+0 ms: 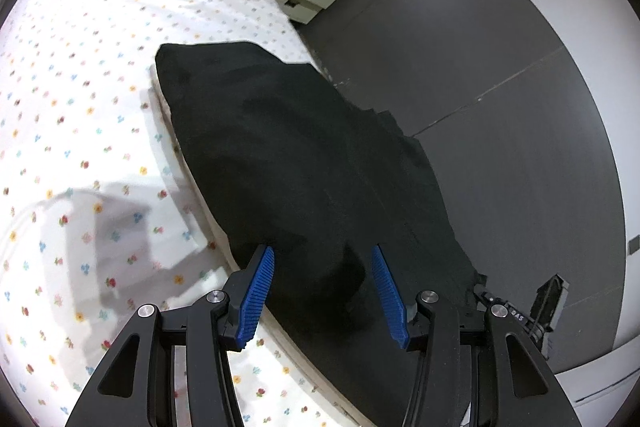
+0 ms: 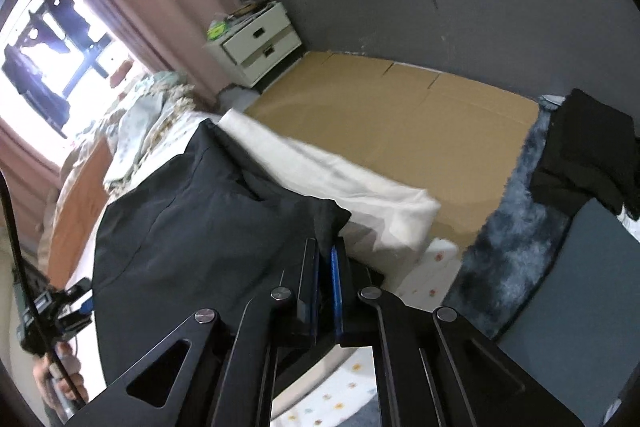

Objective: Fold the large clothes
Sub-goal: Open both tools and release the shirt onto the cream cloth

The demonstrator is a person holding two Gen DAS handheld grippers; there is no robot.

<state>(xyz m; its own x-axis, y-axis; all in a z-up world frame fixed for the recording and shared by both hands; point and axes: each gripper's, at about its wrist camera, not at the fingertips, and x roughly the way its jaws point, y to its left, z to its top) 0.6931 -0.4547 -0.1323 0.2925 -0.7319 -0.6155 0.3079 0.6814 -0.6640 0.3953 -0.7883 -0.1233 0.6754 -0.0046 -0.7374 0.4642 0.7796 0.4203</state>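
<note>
Across the centre of the left wrist frame the black garment (image 1: 304,163) lies on the floral sheet (image 1: 80,99), the left gripper (image 1: 323,263) spread wide and empty above its near end, while at lower centre of the right view the right gripper (image 2: 325,251) pinches a corner, seemingly to carry a fold over.

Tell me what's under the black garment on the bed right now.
The black garment lies on the floral bedsheet, its far edge hanging past the bed's side. Whatever is directly beneath its middle is covered, so I cannot tell.
</note>
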